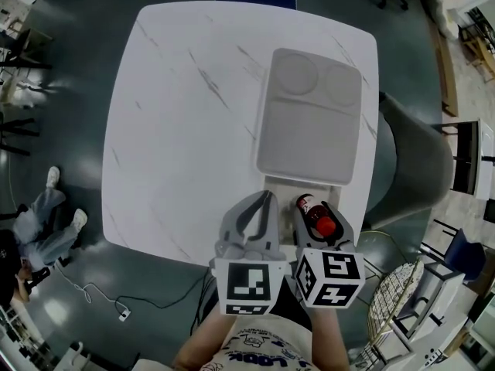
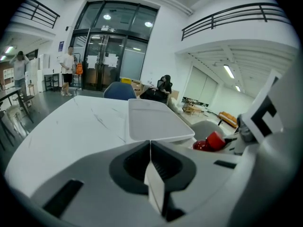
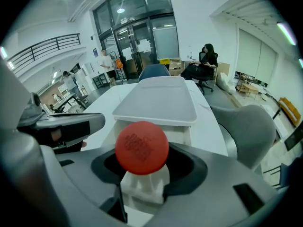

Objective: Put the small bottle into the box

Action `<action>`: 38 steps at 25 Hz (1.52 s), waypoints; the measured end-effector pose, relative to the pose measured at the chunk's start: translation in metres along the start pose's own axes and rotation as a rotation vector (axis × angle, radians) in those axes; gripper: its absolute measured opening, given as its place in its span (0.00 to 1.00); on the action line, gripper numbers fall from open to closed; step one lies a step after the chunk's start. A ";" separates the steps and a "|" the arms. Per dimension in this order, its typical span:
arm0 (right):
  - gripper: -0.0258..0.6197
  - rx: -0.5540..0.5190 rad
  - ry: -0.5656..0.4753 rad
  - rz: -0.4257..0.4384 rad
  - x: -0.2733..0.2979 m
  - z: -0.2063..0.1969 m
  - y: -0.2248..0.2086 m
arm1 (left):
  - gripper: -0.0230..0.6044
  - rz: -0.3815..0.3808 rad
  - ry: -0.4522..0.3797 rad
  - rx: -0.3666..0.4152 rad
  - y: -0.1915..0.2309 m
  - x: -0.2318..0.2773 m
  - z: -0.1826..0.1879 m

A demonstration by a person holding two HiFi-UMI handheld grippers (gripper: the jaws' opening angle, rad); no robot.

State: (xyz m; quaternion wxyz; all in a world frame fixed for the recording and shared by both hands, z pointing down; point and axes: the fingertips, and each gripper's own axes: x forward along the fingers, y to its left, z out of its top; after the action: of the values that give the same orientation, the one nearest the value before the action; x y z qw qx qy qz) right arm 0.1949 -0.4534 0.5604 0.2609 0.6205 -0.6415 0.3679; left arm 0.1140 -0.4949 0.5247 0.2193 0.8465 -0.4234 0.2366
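Print on red cap (image 3: 142, 148) of small bottle (image 1: 312, 212) illegible; right hand-held gripper (image 1: 319, 205) clamps it; left hand-held gripper (image 2: 150, 145) closed, empty

Small bottle (image 3: 142, 148) sits end-on in the right gripper view, red cap blocking its whole body; the cap's print is too blurred to read; in the left gripper view only cap and shoulder peek out, the rest hidden behind the right gripper (image 1: 319, 221); lid (image 1: 309, 118) covers most of the box (image 1: 280, 185), inside unseen; person's shirt (image 1: 259, 350) is cut off by the head view's bottom edge; figure by the glass doors (image 2: 69, 70) is too small to make out.
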 end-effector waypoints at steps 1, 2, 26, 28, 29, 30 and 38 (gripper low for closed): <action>0.39 -0.006 0.009 -0.003 0.001 -0.001 -0.001 | 0.07 0.001 0.001 -0.003 0.000 0.001 0.000; 0.39 -0.011 0.019 -0.004 0.002 -0.002 -0.001 | 0.07 0.001 0.002 -0.005 0.001 0.001 -0.001; 0.39 -0.050 0.029 -0.008 0.001 0.000 0.009 | 0.07 -0.002 -0.010 -0.003 0.005 -0.002 0.002; 0.39 -0.048 0.007 -0.011 -0.006 0.004 0.009 | 0.07 -0.002 -0.027 0.004 0.004 -0.006 0.009; 0.39 -0.046 -0.006 -0.013 -0.010 0.007 0.009 | 0.07 -0.002 -0.036 0.007 0.003 -0.008 0.012; 0.39 -0.043 -0.019 -0.015 -0.014 0.011 0.009 | 0.07 -0.001 -0.044 0.010 0.002 -0.010 0.016; 0.39 -0.012 -0.174 -0.059 -0.059 0.044 0.003 | 0.07 0.004 -0.109 0.036 -0.010 -0.032 0.040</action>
State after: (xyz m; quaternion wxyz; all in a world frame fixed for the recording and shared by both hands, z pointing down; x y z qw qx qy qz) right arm 0.2033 -0.4530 0.4866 0.2185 0.6672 -0.6455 0.3006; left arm 0.1134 -0.4926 0.4725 0.1803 0.8612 -0.4319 0.1983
